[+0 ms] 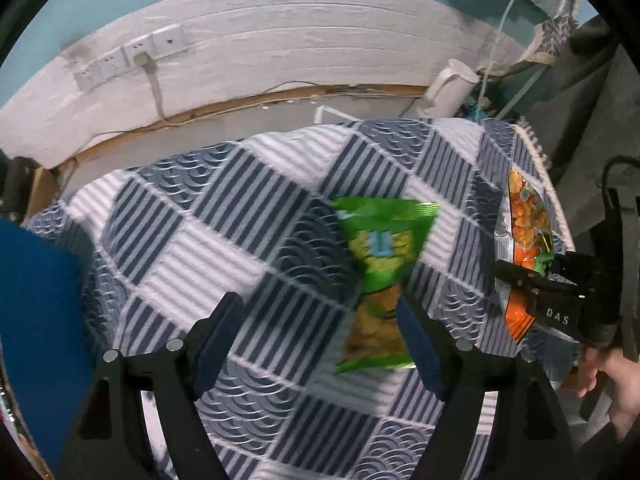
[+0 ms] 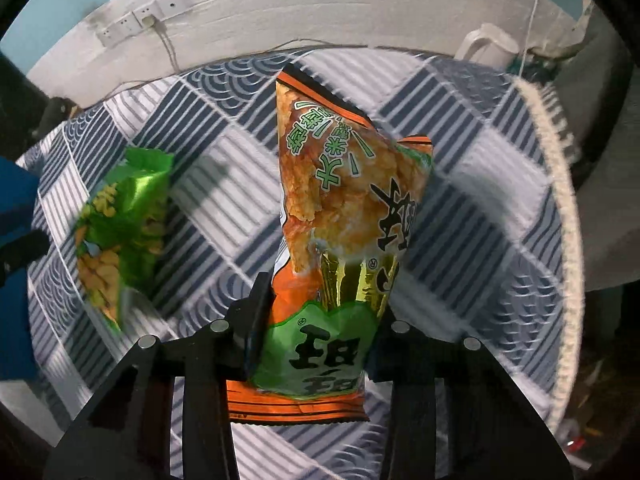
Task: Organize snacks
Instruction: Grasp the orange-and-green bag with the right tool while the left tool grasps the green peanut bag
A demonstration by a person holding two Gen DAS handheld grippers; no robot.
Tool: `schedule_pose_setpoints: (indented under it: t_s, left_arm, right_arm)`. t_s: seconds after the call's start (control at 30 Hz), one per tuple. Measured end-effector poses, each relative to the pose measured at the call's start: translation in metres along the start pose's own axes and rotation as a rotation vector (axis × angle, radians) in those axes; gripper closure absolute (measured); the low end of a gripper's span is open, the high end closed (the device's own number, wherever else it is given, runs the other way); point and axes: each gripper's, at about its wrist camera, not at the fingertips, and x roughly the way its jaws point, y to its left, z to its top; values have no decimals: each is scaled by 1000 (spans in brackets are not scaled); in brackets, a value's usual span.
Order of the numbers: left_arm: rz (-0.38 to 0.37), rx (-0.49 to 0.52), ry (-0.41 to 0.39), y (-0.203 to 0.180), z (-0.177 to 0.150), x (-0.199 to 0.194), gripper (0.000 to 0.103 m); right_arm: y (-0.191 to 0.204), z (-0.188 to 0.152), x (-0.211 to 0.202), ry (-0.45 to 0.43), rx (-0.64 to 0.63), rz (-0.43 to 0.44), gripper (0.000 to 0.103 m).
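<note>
A green snack bag (image 1: 380, 264) lies on the blue-and-white patterned tablecloth (image 1: 200, 248). My left gripper (image 1: 318, 320) hangs over it, open, with the bag's lower end beside the right finger and nothing pinched. In the right wrist view my right gripper (image 2: 320, 312) is shut on the lower part of an orange snack bag (image 2: 340, 208), which stands up between the fingers above the cloth. The green snack bag (image 2: 120, 220) shows to its left. The left wrist view shows the orange snack bag (image 1: 524, 240) at the right, with the right gripper (image 1: 532, 280) clamped on it.
A blue object (image 1: 36, 340) sits at the left edge of the table. A white kettle (image 1: 448, 88) stands behind the table's far right corner, and wall sockets (image 1: 132, 56) with a cable are on the white wall. The cloth's fringed edge (image 2: 560, 200) runs down the right. A person's hand (image 1: 612, 380) holds the right gripper.
</note>
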Motion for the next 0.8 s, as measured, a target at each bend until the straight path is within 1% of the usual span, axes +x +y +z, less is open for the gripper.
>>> schedule_pose_setpoints:
  t_s: [0.13, 0.27, 0.33, 0.4, 0.47, 0.6, 0.67, 0.7, 0.73, 0.77, 0.8]
  left_arm:
    - [-21, 34, 25, -18, 6, 9, 22]
    - [7, 61, 44, -31, 10, 24, 21]
    - [2, 61, 66, -34, 12, 33, 21]
    - [-9, 59, 81, -38, 13, 42, 21]
    - [-4, 54, 86, -41, 14, 48, 21]
    - [-2, 58, 90, -46, 14, 58, 21]
    - [17, 66, 90, -47, 12, 62, 22]
    - [19, 69, 91, -48, 12, 63, 30]
    - [20, 72, 94, -48, 10, 65, 41]
    - [21, 71, 101, -50, 10, 69, 49]
    - [16, 68, 114, -48, 8, 71, 60]
  right_arm:
    - [-23, -4, -15, -5, -19, -13, 66]
    - [-41, -4, -29, -1, -67, -61, 66]
    - [-46, -2, -35, -2, -84, -71, 66]
    - [-52, 0, -40, 0, -101, -70, 66]
    - [-54, 3, -44, 4, -113, -62, 66]
    - [-53, 9, -41, 2, -113, -48, 66]
    - [-52, 11, -38, -2, -100, -38, 66]
    - [-50, 11, -36, -4, -93, -30, 66]
    - [-50, 13, -35, -4, -88, -23, 66]
    - [-49, 13, -34, -6, -85, -16, 66]
    - [-46, 13, -34, -7, -85, -13, 66]
